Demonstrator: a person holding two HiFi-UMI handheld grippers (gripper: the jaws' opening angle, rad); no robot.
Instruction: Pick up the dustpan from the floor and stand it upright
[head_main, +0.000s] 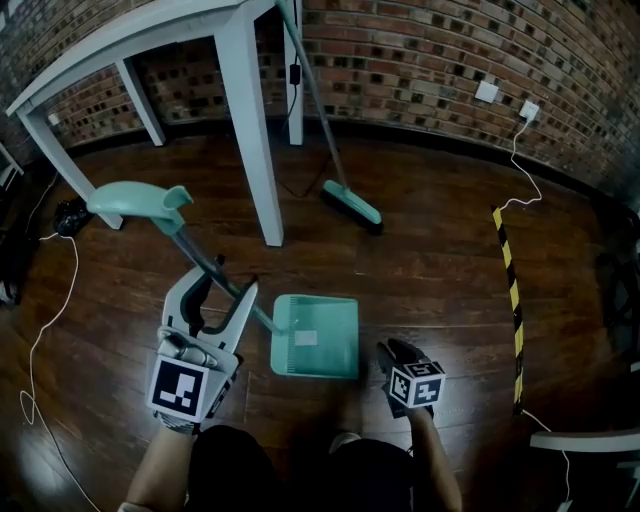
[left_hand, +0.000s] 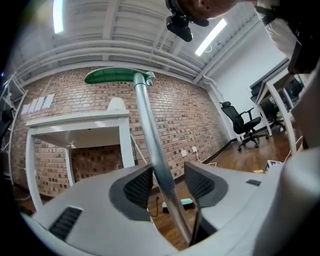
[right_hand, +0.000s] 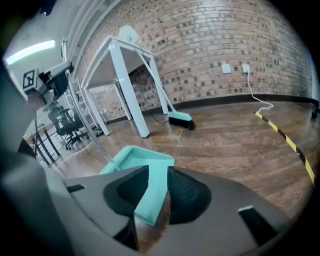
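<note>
The teal dustpan (head_main: 315, 335) lies with its pan on the dark wood floor. Its grey pole (head_main: 215, 270) slants up and left to a teal grip (head_main: 140, 200). My left gripper (head_main: 222, 285) has the pole (left_hand: 152, 145) between its jaws; the pole lies against the left pad (left_hand: 138, 186), with a gap to the right pad, so the gripper is open. My right gripper (head_main: 385, 350) sits at the pan's near right corner. In the right gripper view the pan's teal rim (right_hand: 150, 187) fills the space between the pads, the gripper (right_hand: 157, 185) shut on it.
A white table leg (head_main: 250, 130) stands just beyond the pan. A teal broom (head_main: 350, 200) leans behind it against the brick wall. Yellow-black tape (head_main: 510, 290) runs along the floor at the right. White cables (head_main: 45, 330) lie at the left. An office chair (left_hand: 245, 122) stands further off.
</note>
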